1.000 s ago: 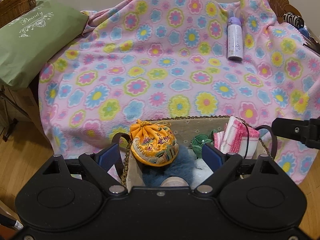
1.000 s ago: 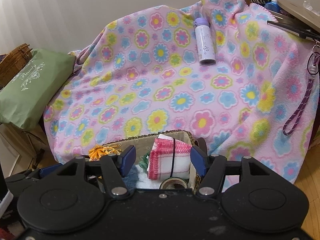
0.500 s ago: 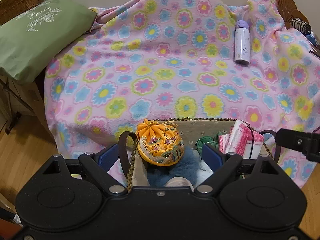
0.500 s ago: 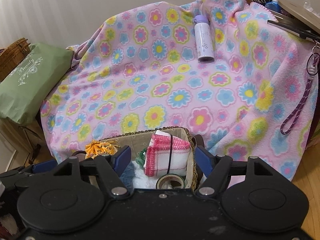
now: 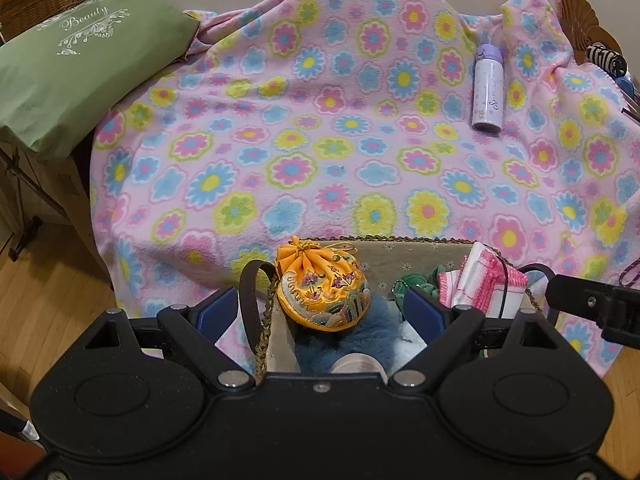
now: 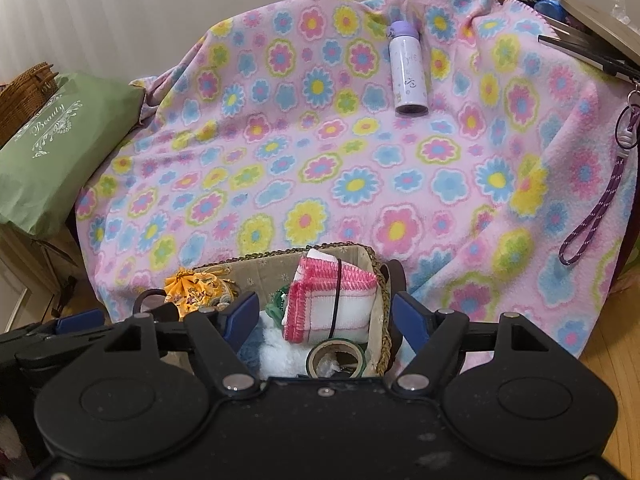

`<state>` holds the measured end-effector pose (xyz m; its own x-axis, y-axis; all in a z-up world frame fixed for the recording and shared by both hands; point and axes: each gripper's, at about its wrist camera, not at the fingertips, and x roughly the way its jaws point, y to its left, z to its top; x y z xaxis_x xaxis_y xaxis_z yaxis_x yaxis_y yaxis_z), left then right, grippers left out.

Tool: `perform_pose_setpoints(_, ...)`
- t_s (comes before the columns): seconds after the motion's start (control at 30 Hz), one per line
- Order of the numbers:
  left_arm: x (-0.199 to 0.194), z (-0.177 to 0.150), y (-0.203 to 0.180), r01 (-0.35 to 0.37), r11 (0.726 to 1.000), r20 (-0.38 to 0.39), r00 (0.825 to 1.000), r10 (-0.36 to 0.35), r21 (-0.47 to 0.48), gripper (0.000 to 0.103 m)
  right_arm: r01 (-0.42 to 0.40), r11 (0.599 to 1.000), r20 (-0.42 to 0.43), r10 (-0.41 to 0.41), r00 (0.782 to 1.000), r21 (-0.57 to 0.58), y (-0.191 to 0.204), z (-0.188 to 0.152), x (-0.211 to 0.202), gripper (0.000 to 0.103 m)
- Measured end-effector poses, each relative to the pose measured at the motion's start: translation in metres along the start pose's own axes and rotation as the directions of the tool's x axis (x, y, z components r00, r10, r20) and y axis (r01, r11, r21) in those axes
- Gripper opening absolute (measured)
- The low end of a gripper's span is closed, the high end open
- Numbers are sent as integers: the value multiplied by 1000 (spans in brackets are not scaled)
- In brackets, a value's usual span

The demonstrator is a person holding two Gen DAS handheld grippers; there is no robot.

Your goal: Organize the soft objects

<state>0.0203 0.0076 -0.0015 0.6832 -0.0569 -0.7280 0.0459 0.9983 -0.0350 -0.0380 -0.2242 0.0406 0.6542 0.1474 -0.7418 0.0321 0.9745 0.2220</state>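
Hovering over the basket (image 6: 380, 276), my right claw (image 6: 322, 316) has just been opening, its pads clear of the folded pink cloth (image 6: 332, 300) standing inside. My left claw (image 5: 320, 312) gapes empty. The orange pouch (image 5: 322, 288) is already packed; little seems left.
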Motion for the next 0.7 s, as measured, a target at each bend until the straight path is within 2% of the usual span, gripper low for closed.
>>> perform_pose_setpoints(0.7,0,-1,0,-1,1000,-4,1000,1,-3,86,-7,1000,-12,7,1000,-6,-2,-1,2,76)
